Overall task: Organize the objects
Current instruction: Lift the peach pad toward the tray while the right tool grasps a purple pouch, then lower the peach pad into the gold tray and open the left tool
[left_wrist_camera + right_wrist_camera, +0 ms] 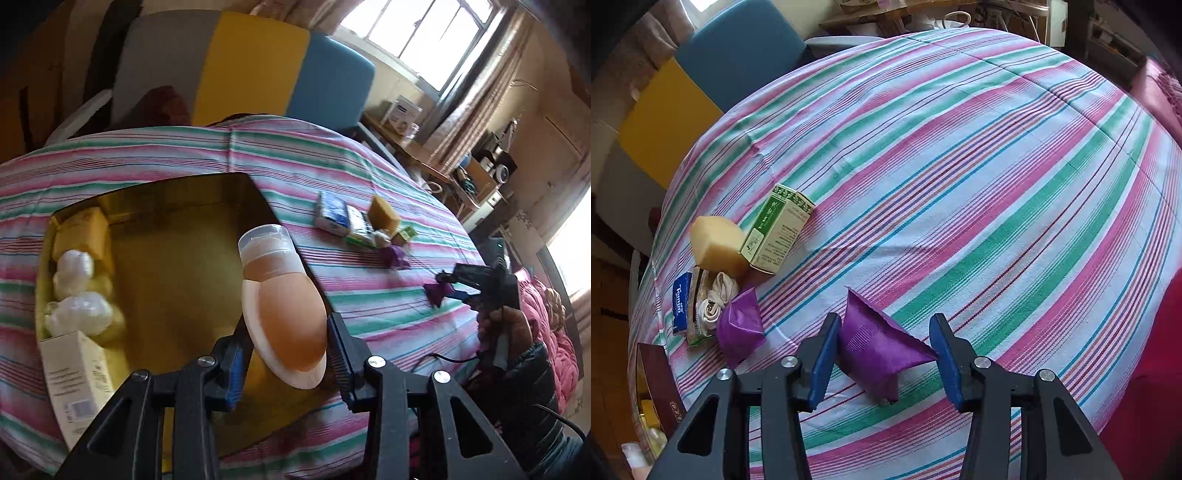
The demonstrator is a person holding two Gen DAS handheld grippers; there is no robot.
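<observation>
Bottle (284,306) sits pinched in your left tongs (290,354), hanging over the box (177,236); lower it in, then release. Right view: your right tongs (882,358) stand spread around the purple pouch (875,343) on the table (960,166); squeeze next.

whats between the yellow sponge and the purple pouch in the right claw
In the right wrist view, a bundled white cable and a second purple pouch lie between the yellow sponge and the purple pouch inside the open right claw.

Open right tongs (884,360) around purple pouch (877,349), striped cloth (960,166)
</observation>
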